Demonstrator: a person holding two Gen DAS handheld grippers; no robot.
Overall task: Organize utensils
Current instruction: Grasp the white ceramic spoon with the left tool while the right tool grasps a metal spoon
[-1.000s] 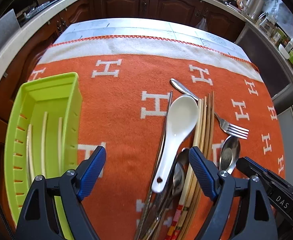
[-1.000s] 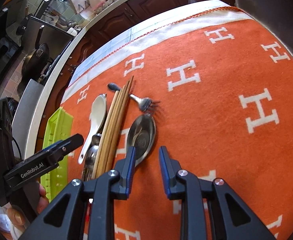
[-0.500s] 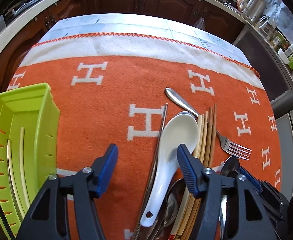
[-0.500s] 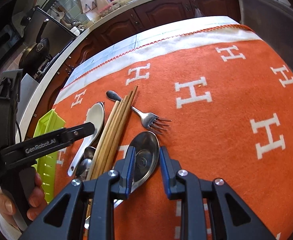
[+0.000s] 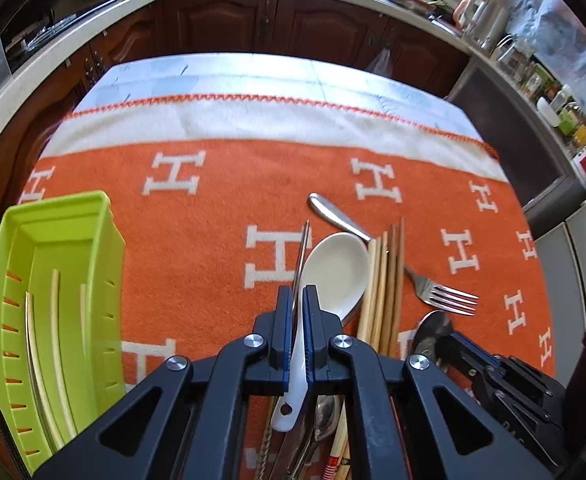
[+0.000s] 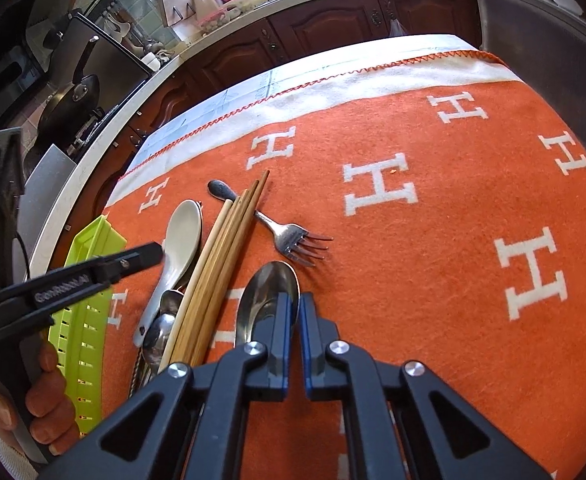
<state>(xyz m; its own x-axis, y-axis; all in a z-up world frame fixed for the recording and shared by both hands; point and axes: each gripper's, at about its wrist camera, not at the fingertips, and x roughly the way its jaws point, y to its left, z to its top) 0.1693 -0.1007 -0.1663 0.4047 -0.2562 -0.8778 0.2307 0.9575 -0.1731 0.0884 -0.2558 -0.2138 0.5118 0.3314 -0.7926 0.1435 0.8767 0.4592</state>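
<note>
On the orange blanket lie a white ceramic spoon (image 5: 337,268) (image 6: 183,228), wooden chopsticks (image 5: 385,280) (image 6: 229,248), a fork (image 5: 441,296) (image 6: 293,236) and a large metal spoon (image 6: 265,296) (image 5: 433,320). My left gripper (image 5: 297,294) (image 6: 149,254) is shut on the white spoon's handle, which sticks out behind the pads. A thin metal stick (image 5: 303,248) runs beside its left finger. My right gripper (image 6: 296,300) (image 5: 443,336) is shut at the right rim of the metal spoon's bowl, apparently pinching it.
A lime green slotted tray (image 5: 61,204) (image 6: 93,240) sits at the blanket's left edge with pale chopsticks inside. More metal cutlery (image 6: 165,320) lies under the white spoon's handle. A hand (image 6: 41,392) holds the left gripper. Dark kitchen cabinets ring the far side.
Both grippers have closed. The left one shifted right over the white spoon and clamped its handle. The right one narrowed onto the metal spoon's bowl edge.
</note>
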